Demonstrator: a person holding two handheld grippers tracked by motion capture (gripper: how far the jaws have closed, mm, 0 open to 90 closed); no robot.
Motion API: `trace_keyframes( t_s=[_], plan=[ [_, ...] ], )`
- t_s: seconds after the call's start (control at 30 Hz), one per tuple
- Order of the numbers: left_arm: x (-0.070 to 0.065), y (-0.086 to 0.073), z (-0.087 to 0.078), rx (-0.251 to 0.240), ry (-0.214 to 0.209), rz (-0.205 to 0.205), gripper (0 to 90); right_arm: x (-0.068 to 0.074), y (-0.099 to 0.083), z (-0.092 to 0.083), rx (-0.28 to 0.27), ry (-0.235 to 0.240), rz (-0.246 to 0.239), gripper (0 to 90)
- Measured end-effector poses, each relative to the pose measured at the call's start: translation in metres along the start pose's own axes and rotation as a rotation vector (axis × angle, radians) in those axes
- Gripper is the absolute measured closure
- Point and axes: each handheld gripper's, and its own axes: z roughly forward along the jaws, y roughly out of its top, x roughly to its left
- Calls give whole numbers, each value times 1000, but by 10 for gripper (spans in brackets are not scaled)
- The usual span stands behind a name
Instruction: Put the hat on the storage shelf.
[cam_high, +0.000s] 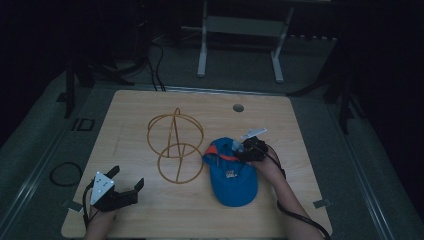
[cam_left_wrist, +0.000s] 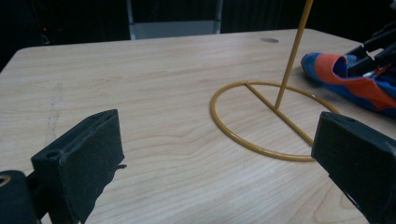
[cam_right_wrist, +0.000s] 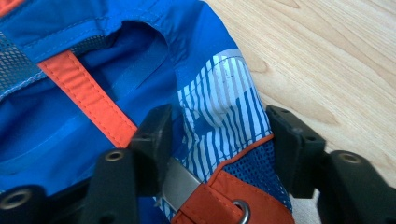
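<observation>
A blue cap (cam_high: 231, 180) with orange trim lies on the wooden table (cam_high: 150, 215), right of centre. My right gripper (cam_high: 245, 149) is down at the cap's far edge. In the right gripper view its jaws (cam_right_wrist: 219, 135) straddle a striped blue-and-white panel of the cap (cam_right_wrist: 93, 56) beside an orange strap, and I see no squeeze in the fabric. A yellow wire stand (cam_high: 176, 145) made of rings and rods stands left of the cap. My left gripper (cam_high: 127, 177) rests open near the front left corner, its jaws (cam_left_wrist: 215, 154) wide apart with nothing between them, facing the stand's rod (cam_left_wrist: 292, 51) and the cap (cam_left_wrist: 355, 77).
A round cable hole (cam_high: 238, 107) sits near the table's far edge. White frame legs (cam_high: 202, 50) stand on the floor beyond the table. A cable loop (cam_high: 65, 173) lies on the floor at the left.
</observation>
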Motion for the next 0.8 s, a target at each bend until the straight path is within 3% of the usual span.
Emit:
trace_keyframes(
  t_s=[0.03,0.07,0.17,0.3,0.33,0.57,0.7,0.8],
  plan=[
    [0,0,0,0,0,0,25,0,0,0,0,0,0,445],
    [0,0,1,25,14,20,30,2,1,-1,7,-7,-11,501],
    [0,-1,2,47,30,28,37,4,2,-1,13,7,-17,629],
    [2,-1,2,41,35,-3,37,4,3,-1,17,43,-6,754],
    [3,-1,2,48,54,-9,37,4,3,-1,18,57,-2,792],
    [3,1,1,71,47,-58,37,8,5,-2,23,28,22,852],
    [2,2,1,57,30,-53,37,10,5,-12,-26,19,43,854],
    [-1,4,0,72,40,-37,36,14,10,-33,-89,21,43,855]
  ],
)
